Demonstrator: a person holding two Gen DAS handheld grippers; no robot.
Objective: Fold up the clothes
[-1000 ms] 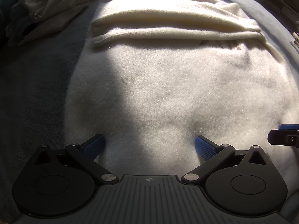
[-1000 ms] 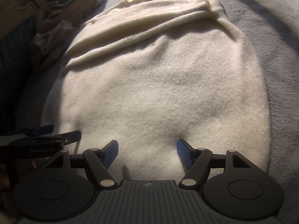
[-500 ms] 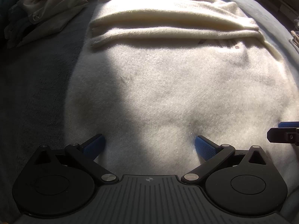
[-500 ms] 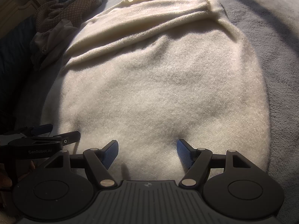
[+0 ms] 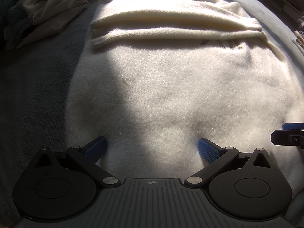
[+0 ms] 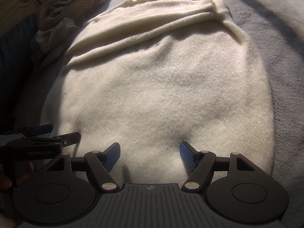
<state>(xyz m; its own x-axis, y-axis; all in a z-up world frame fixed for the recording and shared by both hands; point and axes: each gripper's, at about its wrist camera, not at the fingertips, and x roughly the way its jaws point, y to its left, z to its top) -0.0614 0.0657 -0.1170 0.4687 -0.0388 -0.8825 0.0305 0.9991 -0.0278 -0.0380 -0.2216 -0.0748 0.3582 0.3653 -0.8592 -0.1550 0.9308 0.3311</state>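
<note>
Broadly, a cream fleece sweater lies spread flat on the grey bed cover, sleeves folded across its far end. It looks soft, thick and light, likely limp when lifted; the near hem is the sensible hold. The left gripper and right gripper rest over that hem, jaws apart, clamping nothing.

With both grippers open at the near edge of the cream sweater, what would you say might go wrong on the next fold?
1. The left gripper and right gripper hang open over the fluffy cream sweater; their fingers may pinch only the top layer.
2. The sleeves folded across the far end lie loose and could slide off when the near edge is lifted.
3. The crumpled clothes lie close to the far left corner and could snag.
</note>
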